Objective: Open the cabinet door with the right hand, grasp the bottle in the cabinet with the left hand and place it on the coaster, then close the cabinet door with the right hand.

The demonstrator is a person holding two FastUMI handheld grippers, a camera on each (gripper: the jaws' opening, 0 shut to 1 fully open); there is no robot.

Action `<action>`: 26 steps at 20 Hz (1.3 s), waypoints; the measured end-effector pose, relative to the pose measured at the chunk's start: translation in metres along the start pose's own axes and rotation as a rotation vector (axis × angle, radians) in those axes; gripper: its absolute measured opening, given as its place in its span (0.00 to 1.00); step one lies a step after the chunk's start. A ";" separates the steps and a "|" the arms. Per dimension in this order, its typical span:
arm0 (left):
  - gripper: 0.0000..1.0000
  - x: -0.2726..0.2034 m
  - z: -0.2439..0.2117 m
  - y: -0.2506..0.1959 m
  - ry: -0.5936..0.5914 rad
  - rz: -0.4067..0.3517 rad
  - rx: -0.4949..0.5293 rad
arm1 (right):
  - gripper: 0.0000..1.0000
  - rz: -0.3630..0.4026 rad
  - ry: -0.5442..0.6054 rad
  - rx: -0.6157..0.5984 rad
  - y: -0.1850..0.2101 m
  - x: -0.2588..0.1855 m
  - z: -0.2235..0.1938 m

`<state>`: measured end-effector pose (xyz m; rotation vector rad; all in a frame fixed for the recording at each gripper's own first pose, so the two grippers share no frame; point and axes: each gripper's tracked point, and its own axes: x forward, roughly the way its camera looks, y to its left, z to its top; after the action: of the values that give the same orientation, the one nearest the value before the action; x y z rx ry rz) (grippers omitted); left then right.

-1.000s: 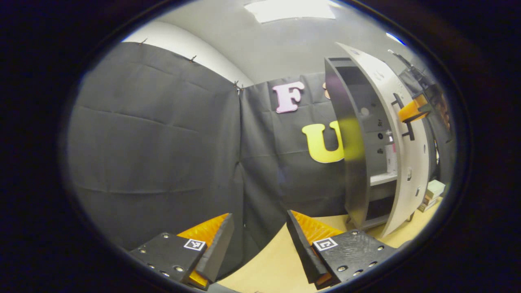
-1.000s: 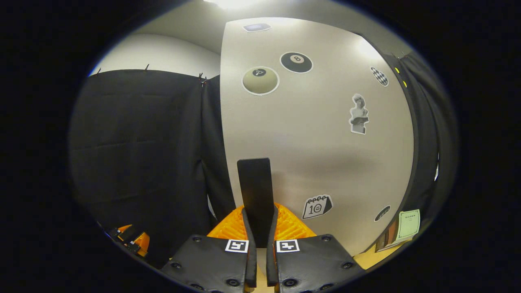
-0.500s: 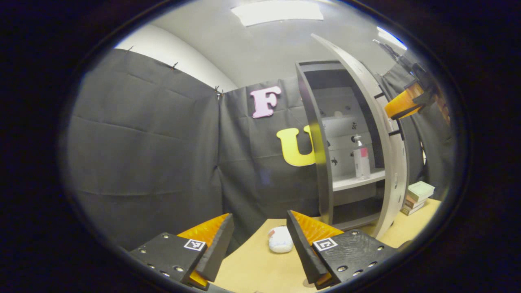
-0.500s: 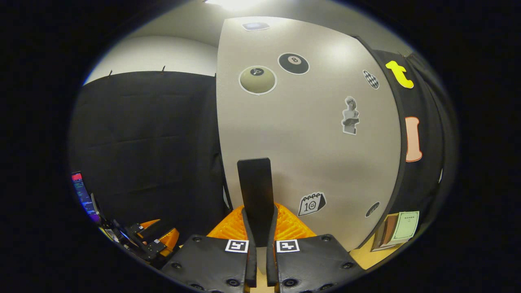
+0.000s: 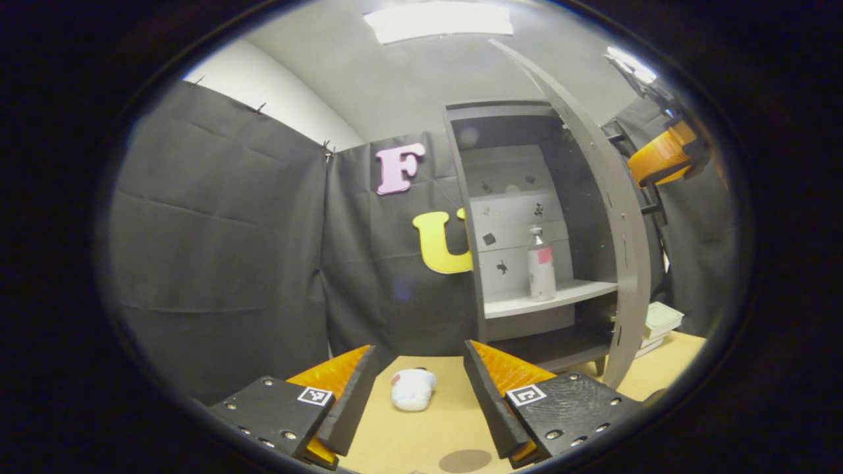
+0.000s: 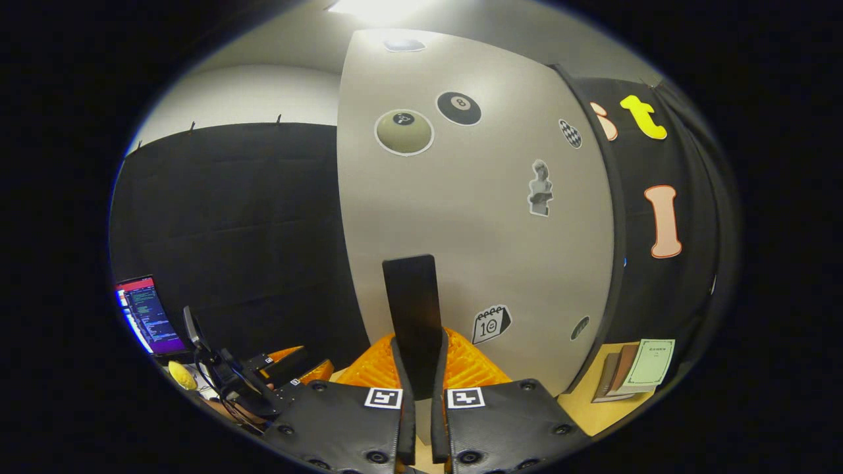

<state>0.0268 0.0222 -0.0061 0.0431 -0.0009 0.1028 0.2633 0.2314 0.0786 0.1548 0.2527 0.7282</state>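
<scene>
Swung wider open over the last second: cabinet door (image 5: 619,217), now edge-on at 3 o'clock in the left gripper view, baring the bottle (image 5: 541,264) upright on the shelf (image 5: 560,297). Newly in sight at 6 o'clock on the worktop (image 5: 421,434): a white object (image 5: 411,388) and the coaster (image 5: 465,460). Come into the right gripper view at 8 o'clock: the left tool (image 6: 290,378) and a lit screen (image 6: 148,315).

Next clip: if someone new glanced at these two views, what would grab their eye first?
Probably the cabinet door, dotted with stickers, looming close in the right gripper view, with the right gripper shut on its dark handle. In the left gripper view the cabinet stands open, a bottle upright on its shelf. Nearer, the left gripper hangs open over the table, a small white object between its fingers.
</scene>
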 end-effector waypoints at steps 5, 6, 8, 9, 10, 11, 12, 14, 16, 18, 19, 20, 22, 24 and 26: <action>0.79 0.004 0.006 -0.043 -0.010 -0.061 -0.005 | 0.11 -0.009 -0.007 -0.006 -0.006 -0.005 0.000; 0.79 0.005 0.007 -0.052 -0.011 -0.074 -0.004 | 0.09 -0.009 -0.009 -0.001 -0.008 -0.008 0.001; 0.79 0.007 0.008 -0.065 -0.012 -0.095 -0.002 | 0.12 -0.022 -0.013 0.001 -0.011 -0.010 0.001; 0.81 0.007 0.009 -0.070 -0.013 -0.104 -0.003 | 0.09 -0.032 -0.015 0.000 -0.012 -0.011 0.000; 0.79 0.007 0.008 -0.079 -0.013 -0.115 -0.005 | 0.09 -0.042 -0.018 -0.002 -0.014 -0.013 0.001; 0.79 0.006 0.008 -0.085 -0.013 -0.123 -0.006 | 0.09 -0.050 -0.019 -0.003 -0.016 -0.015 0.001; 0.79 0.006 0.009 -0.092 -0.012 -0.132 -0.007 | 0.09 -0.058 -0.021 0.001 -0.018 -0.017 0.001; 0.80 0.006 0.010 -0.104 -0.013 -0.148 -0.007 | 0.09 -0.077 -0.026 0.002 -0.021 -0.018 0.001; 0.80 0.005 0.012 -0.116 -0.016 -0.163 -0.008 | 0.09 -0.099 -0.029 -0.007 -0.026 -0.021 0.001; 0.80 0.002 0.014 -0.127 -0.019 -0.177 -0.008 | 0.13 -0.120 -0.034 -0.010 -0.031 -0.024 0.002; 0.79 0.000 0.014 -0.131 -0.020 -0.181 -0.006 | 0.14 -0.134 -0.036 -0.011 -0.031 -0.025 0.001; 0.79 -0.001 0.016 -0.135 -0.021 -0.184 -0.003 | 0.14 -0.149 -0.040 -0.014 -0.034 -0.026 0.002; 0.82 -0.004 0.017 -0.139 -0.022 -0.187 0.000 | 0.14 -0.186 -0.046 -0.016 -0.042 -0.031 0.003; 0.79 -0.009 0.019 -0.144 -0.021 -0.188 -0.001 | 0.14 -0.233 -0.056 -0.015 -0.050 -0.035 0.004; 0.79 -0.013 0.019 -0.150 -0.020 -0.188 -0.003 | 0.14 -0.294 -0.068 -0.018 -0.060 -0.040 0.006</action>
<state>0.0289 -0.1288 0.0065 0.0412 -0.0167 -0.0856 0.2741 0.1602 0.0774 0.1214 0.1985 0.4319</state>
